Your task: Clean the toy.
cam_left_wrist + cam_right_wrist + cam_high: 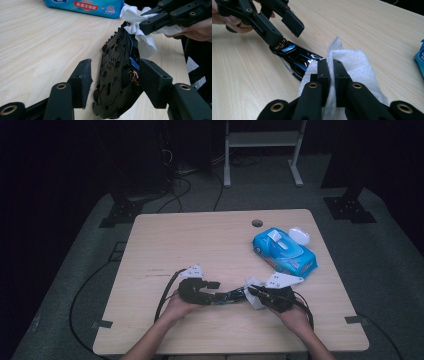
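A black toy car with blue stripes lies tilted on its side on the wooden table, underside turned to the left gripper view. My left gripper stands open around it: one pad rests against a wheel, and the other pad is clear of the car. My right gripper is shut on a folded white wipe, which it presses against the car's far end. In the high view both grippers meet near the table's front, each held in a hand.
A blue pack of wet wipes lies at the right of the table with a white lid beside it. A round cable hole sits near the far edge. Cables trail off the front left.
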`<state>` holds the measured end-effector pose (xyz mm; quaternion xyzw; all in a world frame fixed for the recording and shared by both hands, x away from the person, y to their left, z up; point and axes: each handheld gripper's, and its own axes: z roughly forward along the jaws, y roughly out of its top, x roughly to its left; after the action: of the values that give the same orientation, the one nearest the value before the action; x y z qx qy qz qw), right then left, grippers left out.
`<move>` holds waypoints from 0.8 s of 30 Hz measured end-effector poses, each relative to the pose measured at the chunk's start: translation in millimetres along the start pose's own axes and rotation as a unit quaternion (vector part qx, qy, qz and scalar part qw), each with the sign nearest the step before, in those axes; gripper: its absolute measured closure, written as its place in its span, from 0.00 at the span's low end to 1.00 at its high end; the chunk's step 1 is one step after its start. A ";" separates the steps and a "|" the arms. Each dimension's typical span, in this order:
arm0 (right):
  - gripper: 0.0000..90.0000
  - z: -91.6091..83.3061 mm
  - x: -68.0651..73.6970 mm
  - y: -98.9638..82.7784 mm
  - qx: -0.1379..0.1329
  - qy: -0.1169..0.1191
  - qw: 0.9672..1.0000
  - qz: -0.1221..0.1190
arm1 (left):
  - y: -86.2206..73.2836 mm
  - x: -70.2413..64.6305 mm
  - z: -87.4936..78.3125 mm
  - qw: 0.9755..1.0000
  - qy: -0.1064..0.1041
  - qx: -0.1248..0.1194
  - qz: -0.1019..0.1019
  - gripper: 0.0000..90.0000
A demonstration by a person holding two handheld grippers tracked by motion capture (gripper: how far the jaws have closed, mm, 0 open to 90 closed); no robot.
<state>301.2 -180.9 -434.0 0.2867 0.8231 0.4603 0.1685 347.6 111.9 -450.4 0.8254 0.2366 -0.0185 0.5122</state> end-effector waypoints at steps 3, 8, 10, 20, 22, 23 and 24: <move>0.95 -2.8 2.0 -1.9 0.002 0.004 1.000 -0.003 | -0.1 -2.6 1.0 1.000 -0.002 0.006 0.007 0.47; 0.95 -6.4 4.3 -6.0 0.004 0.011 1.000 -0.003 | -1.7 -6.2 3.2 1.000 0.000 0.015 0.012 0.46; 0.95 -6.0 5.2 -7.7 0.011 0.014 1.000 -0.004 | -4.3 -8.4 6.6 0.999 0.017 0.034 0.025 0.46; 0.95 6.2 8.5 -6.7 0.020 0.019 1.000 -0.010 | -13.0 -11.8 13.1 0.995 0.048 0.059 0.066 0.43; 0.95 9.7 4.1 0.3 0.013 0.016 1.000 -0.007 | -13.2 -12.5 13.4 0.994 0.050 0.061 0.071 0.43; 0.95 12.0 1.1 4.1 0.007 0.014 1.000 -0.004 | -13.4 -12.7 13.4 0.994 0.050 0.060 0.073 0.42; 0.95 13.9 -1.0 6.6 0.005 0.011 1.000 -0.001 | -13.9 -13.4 13.3 0.994 0.054 0.058 0.075 0.42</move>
<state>311.6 -169.6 -435.6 0.2816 0.8274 0.4594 0.1585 332.9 100.6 -464.6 0.8692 0.1994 0.0506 0.4497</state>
